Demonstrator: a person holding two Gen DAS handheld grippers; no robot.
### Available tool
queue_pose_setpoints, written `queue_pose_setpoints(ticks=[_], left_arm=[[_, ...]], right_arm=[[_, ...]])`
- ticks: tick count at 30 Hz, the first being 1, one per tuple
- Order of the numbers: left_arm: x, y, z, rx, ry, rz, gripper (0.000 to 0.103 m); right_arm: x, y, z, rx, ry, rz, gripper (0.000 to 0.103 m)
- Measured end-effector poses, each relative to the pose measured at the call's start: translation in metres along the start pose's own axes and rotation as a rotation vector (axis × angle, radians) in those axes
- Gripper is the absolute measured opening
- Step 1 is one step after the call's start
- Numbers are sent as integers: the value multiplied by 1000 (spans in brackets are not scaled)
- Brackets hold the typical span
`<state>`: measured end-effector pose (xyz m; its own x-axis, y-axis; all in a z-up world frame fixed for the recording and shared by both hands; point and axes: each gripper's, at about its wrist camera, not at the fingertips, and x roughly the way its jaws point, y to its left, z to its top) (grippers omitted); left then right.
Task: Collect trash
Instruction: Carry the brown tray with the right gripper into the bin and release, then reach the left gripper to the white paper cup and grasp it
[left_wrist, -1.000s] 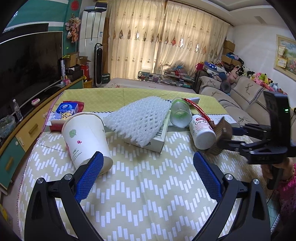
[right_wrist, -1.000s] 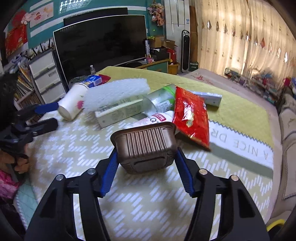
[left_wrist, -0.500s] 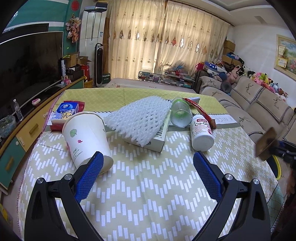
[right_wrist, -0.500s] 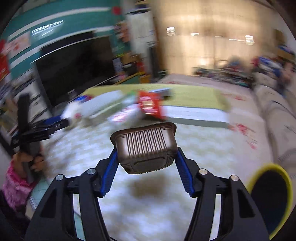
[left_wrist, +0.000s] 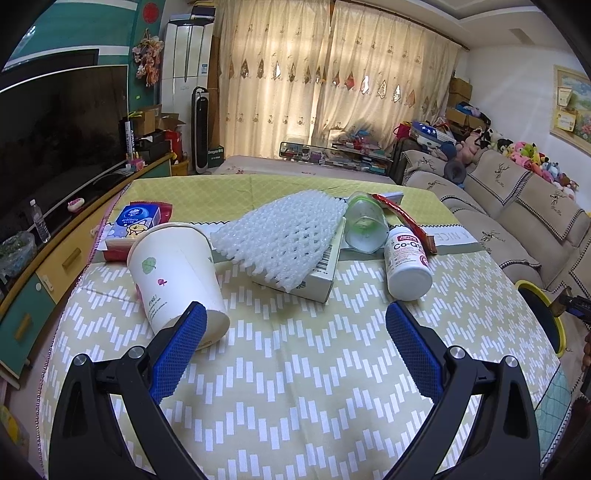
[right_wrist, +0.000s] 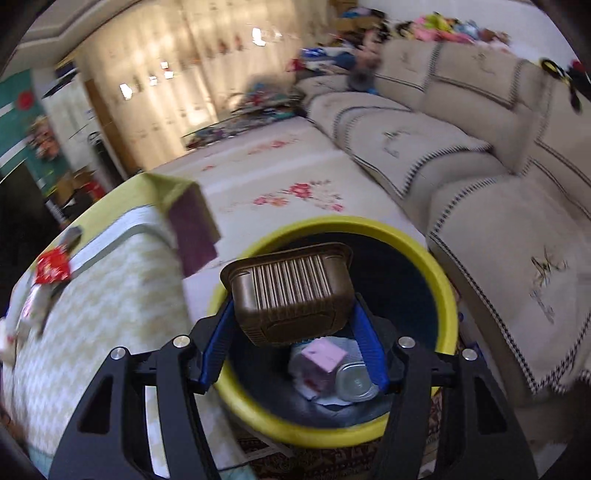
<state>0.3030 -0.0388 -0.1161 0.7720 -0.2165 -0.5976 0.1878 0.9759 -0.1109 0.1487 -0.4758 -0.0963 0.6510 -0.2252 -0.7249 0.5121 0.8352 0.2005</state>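
My right gripper (right_wrist: 293, 314) is shut on a brown ribbed plastic tub (right_wrist: 290, 291) and holds it above the open yellow-rimmed bin (right_wrist: 448, 295), which holds a pink box (right_wrist: 325, 356) and a clear container. My left gripper (left_wrist: 295, 328) is open and empty over the table. Its left finger (left_wrist: 177, 339) is next to a tipped white paper cup (left_wrist: 177, 273). Ahead lie white foam netting (left_wrist: 284, 236) on a carton (left_wrist: 325, 273), a clear bottle (left_wrist: 364, 225), a white Co-Q10 bottle (left_wrist: 406, 262) and a red wrapper (left_wrist: 402, 221). The bin also shows at the right edge of the left wrist view (left_wrist: 554, 325).
A blue tissue pack (left_wrist: 136, 218) lies at the table's back left. A TV cabinet (left_wrist: 44, 266) runs along the left. A beige sofa (right_wrist: 480, 177) stands right of the bin. The table's corner (right_wrist: 173, 192) is left of the bin.
My right gripper has swung from over the table to above the yellow bin, still holding the brown tub. The left gripper has not moved.
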Motion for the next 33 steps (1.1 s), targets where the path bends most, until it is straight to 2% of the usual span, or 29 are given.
queue_pose_setpoints(ticks=[2,4,5,10,14,17,20,22,26,29,33], left_arm=[[0,0,0,-1,0,5,96],[1,2,0,-6,1,7,96],[1,3,0,-10,1,9,96],[1,7,1,-26,0,14,96],[1,10,1,-32,0,40,96],[-5,18,4,-59,-36,101,96],[-12,29,9,-95,-65,222,96],[-8,39,13,-133,-35,261,96],[15,55,20,-191,88,253,96],[38,63,20,-219,168,252,96],[59,70,21,-255,216,261,96]], right_arm=[[7,-5,2,16,-5,-20,63],[11,-8,5,46,-14,-42,71],[12,-9,7,63,-16,-38,71],[4,1,6,115,-23,16,71],[-19,30,0,114,-92,86,74],[-31,52,-4,104,-152,132,75],[-39,80,-11,64,-205,154,76],[-41,97,-17,27,-237,156,76],[-33,114,-24,-31,-241,143,77],[-27,113,-23,-10,-217,168,77],[-24,105,-21,36,-206,184,78]])
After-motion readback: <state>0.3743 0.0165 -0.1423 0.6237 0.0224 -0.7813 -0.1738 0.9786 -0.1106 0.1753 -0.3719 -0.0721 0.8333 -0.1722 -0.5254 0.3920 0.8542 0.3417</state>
